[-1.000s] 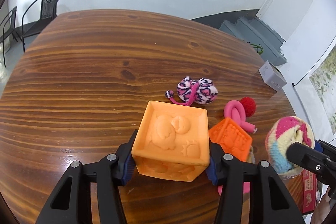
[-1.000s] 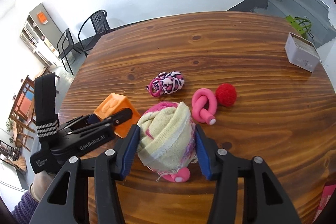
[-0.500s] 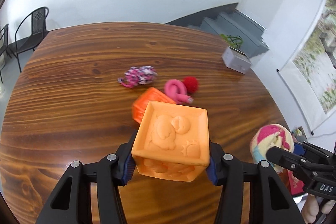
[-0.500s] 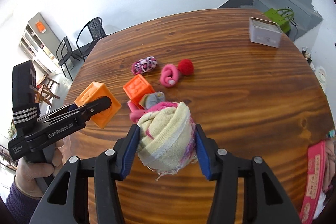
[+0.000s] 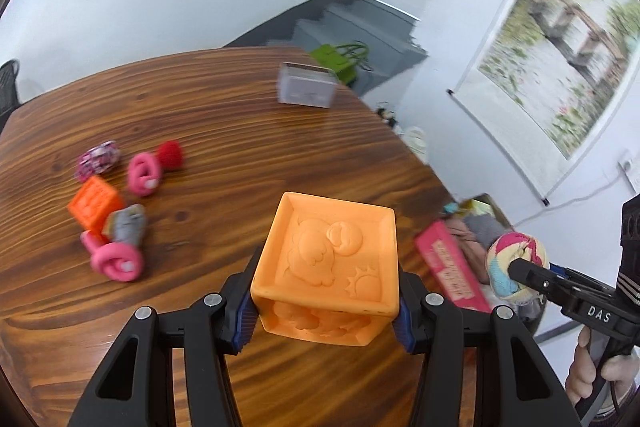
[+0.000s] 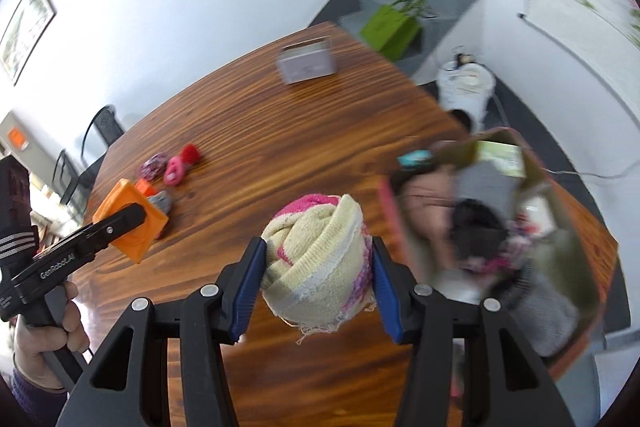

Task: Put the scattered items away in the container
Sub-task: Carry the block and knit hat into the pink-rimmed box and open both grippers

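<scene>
Table: big round dark-brown wooden table (image 5: 248, 131), everything I'm working on sits on it or hangs over it.

Container: pink-rimmed box (image 6: 496, 227) at the table's right edge, blurry in both views, looks already stuffed with soft things. In my right wrist view it's just right of the claw and a bit ahead.

Left claw: left gripper (image 5: 326, 301) is clamped on the large orange rubber cube with an embossed bear and sun (image 5: 330, 263), held up off the wood, one blue pad on each side face.

Right claw: right gripper (image 6: 318, 281) is squeezed around the rolled yellow, pink and blue sock ball (image 6: 318, 267), which fills the gap between the pads, in the air near the box's pink rim.

Grey box: small grey rectangular tin (image 5: 306, 89) at the far edge, well apart from the rest.

Leftovers: small orange cube (image 5: 95, 203), two pink knotted loops (image 5: 116, 261) (image 5: 144, 173), a grey fabric bit (image 5: 126, 225), leopard-print pink scrunchie (image 5: 98, 159), red pom-pom (image 5: 170, 154), all clustered far left, well apart from both claws.
</scene>
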{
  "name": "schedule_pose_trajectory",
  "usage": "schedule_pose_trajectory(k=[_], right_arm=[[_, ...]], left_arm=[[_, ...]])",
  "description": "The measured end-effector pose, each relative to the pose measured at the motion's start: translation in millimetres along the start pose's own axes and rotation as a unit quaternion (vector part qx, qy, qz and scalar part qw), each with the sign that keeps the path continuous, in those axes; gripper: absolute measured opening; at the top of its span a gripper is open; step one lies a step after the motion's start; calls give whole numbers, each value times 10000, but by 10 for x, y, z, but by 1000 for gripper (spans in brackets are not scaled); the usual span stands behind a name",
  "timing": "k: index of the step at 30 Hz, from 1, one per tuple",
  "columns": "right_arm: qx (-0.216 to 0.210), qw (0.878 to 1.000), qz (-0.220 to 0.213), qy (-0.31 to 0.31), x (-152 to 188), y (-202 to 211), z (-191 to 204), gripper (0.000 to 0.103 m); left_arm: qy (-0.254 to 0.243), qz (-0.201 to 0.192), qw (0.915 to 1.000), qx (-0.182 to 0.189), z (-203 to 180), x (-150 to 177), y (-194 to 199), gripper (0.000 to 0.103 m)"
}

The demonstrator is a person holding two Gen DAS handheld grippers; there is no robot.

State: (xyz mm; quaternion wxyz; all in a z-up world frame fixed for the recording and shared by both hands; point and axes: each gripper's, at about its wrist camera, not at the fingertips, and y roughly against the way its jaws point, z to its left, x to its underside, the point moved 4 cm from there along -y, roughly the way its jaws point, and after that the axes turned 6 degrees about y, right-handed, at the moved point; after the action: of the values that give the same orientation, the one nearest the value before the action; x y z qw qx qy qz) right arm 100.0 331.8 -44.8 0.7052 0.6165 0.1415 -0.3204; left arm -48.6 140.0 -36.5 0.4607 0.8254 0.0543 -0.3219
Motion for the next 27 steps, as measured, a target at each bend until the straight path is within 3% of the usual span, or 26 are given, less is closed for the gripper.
schedule_pose_trajectory(k=[8,13,19,27], right_arm=[[719,9951,-152,-661,216,479,-1152,55],[892,9919,-140,-893,357,610,-1587,55],[868,9912,-160,-985,425,652,-1821,55],[784,9908,-189,-1085,391,608,-1983,55]], left_arm=[[-645,210,9962,551,-1153,179,-296,55],[-886,367,9919,829,-1662,285,-446,55],[-1200,519,9858,1050,-2189,421,-642,55],[-1432,1017,9790,1037,-2403,738,-1013,58]])
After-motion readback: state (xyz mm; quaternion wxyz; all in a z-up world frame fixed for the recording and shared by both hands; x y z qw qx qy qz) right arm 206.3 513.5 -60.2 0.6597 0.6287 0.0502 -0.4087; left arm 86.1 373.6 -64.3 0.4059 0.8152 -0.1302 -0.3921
